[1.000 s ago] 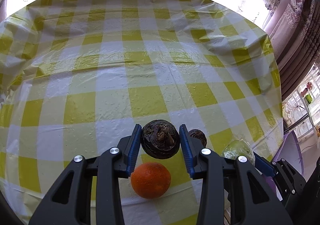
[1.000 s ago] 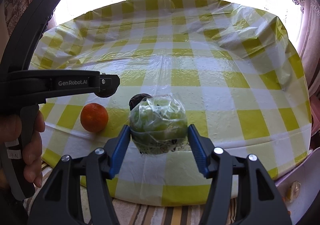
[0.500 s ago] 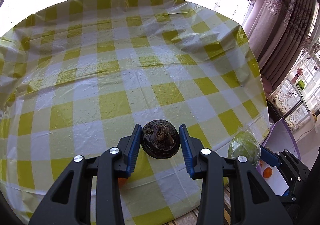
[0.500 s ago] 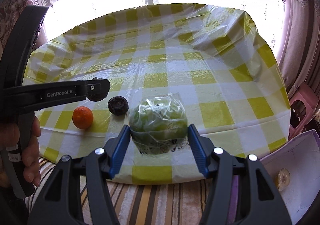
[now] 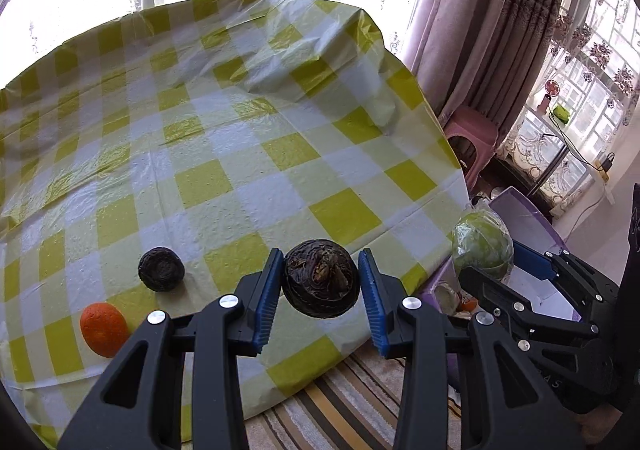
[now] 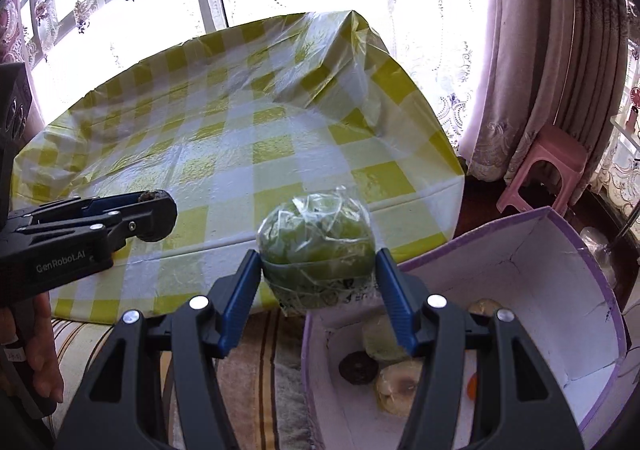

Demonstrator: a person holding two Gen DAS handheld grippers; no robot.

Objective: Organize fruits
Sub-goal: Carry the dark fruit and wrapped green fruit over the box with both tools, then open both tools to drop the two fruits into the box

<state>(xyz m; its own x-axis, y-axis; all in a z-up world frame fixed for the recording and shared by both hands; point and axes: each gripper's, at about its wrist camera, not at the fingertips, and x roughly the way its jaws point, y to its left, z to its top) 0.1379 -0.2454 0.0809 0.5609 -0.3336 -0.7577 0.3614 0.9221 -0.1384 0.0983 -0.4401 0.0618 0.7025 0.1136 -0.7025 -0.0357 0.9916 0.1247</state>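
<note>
Left gripper [image 5: 322,292] I've got clamped on a dark wrinkled fruit [image 5: 321,278], past the table edge. Right gripper [image 6: 318,292] pinches a plastic-wrapped green fruit [image 6: 316,246] above the purple box [image 6: 560,250] rim. Orange [image 5: 103,329], second dark fruit [image 5: 161,269] sit on the checked tablecloth [image 5: 248,154].

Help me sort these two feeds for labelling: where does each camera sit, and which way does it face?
Left wrist: rides the left gripper, looking along its fingers at the checked table; it holds a dark fruit, with the right gripper alongside.
Right wrist: rides the right gripper, holding a wrapped green fruit by the purple box; the left gripper and a hand show.
Shared: table, both grippers, both held fruits, box.
</note>
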